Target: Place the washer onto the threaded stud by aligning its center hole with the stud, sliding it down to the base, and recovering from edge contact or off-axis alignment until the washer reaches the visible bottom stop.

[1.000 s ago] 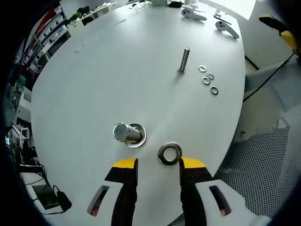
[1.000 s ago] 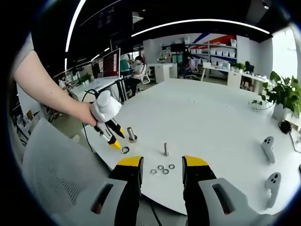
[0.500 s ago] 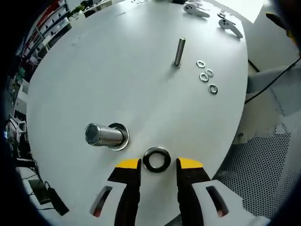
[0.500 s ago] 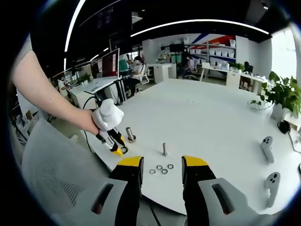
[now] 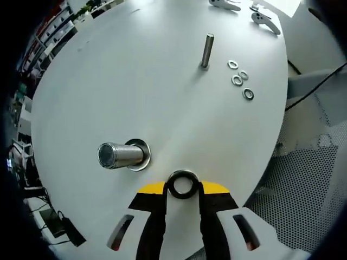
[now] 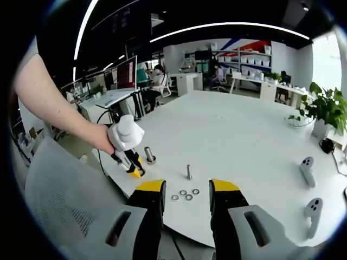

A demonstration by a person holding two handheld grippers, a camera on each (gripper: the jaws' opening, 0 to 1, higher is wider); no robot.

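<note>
The left gripper (image 5: 182, 190) has its yellow-tipped jaws drawn in narrow on either side of the large washer (image 5: 182, 183), which lies flat on the white worktop (image 5: 135, 81) near its close edge; the jaws look to be touching its rim, so I judge the washer gripped or about to be, though it has not left the surface. The step in hand is the pick-up. Next it must be lifted, carried a little left and far to the thick threaded stud (image 5: 120, 155), which stands on its round base just beside the washer, and turned so the center hole lines up with the stud's axis before sliding down to the bottom stop. A flat ring held by its rim could tilt and catch on the threads.

The right gripper (image 6: 186, 187) hovers with jaws wide apart and empty, well back from the work; in its view the left gripper (image 6: 133, 171) shows at the worktop's near left edge. Farther off stand a thin stud (image 5: 206, 50) and, just right of it, four small washers (image 5: 240, 80).
</note>
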